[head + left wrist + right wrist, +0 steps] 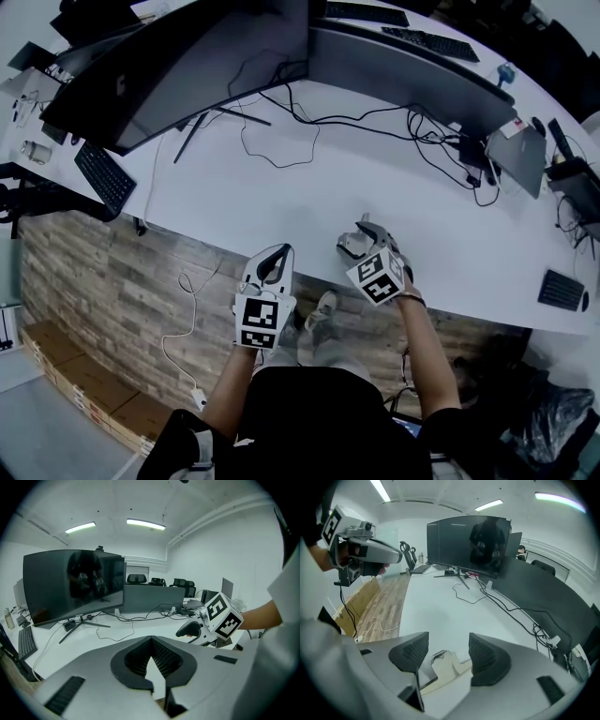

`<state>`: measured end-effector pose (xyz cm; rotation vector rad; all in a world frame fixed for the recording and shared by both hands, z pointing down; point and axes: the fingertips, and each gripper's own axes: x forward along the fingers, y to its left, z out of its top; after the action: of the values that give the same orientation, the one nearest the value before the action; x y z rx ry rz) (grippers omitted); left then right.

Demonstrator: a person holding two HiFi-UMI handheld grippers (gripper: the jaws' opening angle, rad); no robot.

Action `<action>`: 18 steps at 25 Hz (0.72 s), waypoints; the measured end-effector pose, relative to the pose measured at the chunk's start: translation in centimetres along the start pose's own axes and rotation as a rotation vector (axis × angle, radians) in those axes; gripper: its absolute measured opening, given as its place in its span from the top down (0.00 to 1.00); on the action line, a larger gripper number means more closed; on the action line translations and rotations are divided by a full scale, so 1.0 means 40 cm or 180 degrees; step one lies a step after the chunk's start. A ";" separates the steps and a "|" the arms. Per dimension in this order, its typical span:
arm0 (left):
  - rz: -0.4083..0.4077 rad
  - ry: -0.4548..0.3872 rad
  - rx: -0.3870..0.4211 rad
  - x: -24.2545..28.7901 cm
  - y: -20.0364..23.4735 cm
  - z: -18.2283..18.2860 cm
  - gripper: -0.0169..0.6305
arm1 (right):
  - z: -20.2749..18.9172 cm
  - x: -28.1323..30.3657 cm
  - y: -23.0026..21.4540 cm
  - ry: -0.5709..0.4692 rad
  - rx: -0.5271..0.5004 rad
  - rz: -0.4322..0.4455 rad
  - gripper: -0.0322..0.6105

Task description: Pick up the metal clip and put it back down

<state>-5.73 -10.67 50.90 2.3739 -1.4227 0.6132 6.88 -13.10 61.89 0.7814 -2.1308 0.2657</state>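
The metal clip [442, 661] is a small shiny folded piece. It lies on the white desk [281, 202] between my right gripper's pads in the right gripper view, touching neither pad. My right gripper [447, 649] is open around it, near the desk's front edge [361, 236]. The head view hides the clip under that gripper. My left gripper [272, 262] hovers at the desk's edge to the left, shut with nothing in it; its jaws meet at the tips [151, 641]. Each gripper shows in the other's view: the right gripper [192, 630] and the left gripper [375, 552].
Two large dark monitors [202, 66] stand at the back, with black cables [281, 122] trailing over the desk. A keyboard [105, 176] lies at the left and a laptop [520, 155] at the right. Wooden flooring [112, 291] shows below the desk edge.
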 end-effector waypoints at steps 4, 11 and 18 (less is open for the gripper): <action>-0.0034 -0.0101 0.0052 -0.015 -0.007 0.042 0.96 | 0.029 -0.052 -0.015 -0.0136 0.0119 -0.0268 0.59; -0.0109 -0.0298 0.0156 -0.051 -0.021 0.112 0.95 | 0.086 -0.143 -0.029 -0.0370 0.0361 -0.0625 0.73; -0.0184 -0.0467 0.0258 -0.092 -0.035 0.164 0.96 | 0.124 -0.231 -0.024 -0.0563 0.0609 -0.0874 0.88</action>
<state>-4.70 -10.31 43.33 2.5607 -1.4067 0.4997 8.59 -11.97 51.55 1.2366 -2.1497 0.2646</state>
